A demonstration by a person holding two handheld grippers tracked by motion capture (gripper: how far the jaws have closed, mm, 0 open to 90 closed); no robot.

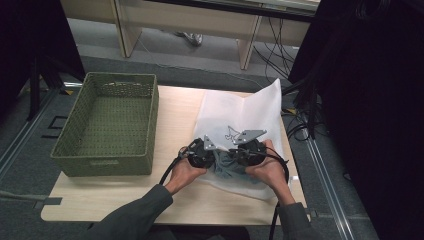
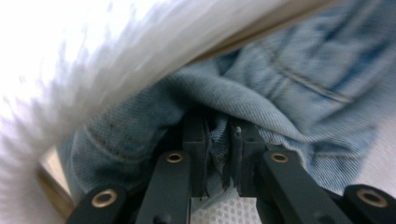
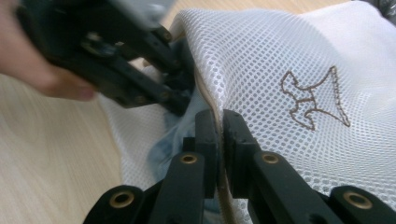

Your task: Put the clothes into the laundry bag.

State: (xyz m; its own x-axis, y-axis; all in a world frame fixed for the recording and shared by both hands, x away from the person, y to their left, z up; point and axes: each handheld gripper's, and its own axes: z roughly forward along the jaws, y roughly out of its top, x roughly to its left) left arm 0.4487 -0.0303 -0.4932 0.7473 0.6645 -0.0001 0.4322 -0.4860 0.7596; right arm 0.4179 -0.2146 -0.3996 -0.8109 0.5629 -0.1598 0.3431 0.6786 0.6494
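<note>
You've got two grippers down on one white mesh laundry bag, which lies on the right half of the wooden table, and one piece of light blue denim sits at the bag's near end, between your hands. Your left gripper is clamped on a fold of that denim: in the left gripper view the cloth bunches up between the two black jaws, with the bag's white mesh blurred across the top left and a strip of mesh below the jaws. Your right gripper is pinched tight on the bag's rim, the beige edge binding running straight down between its jaws. In the right gripper view, one brown embroidered emblem shows on the mesh to the right, and your left gripper reaches into the bag's mouth just beyond, a bit of blue cloth peeking out under the white. From the high view the two grippers sit close side by side, each with its grey three-cornered plate on top. One green woven basket stands on the left of the table, well apart from the bag
</note>
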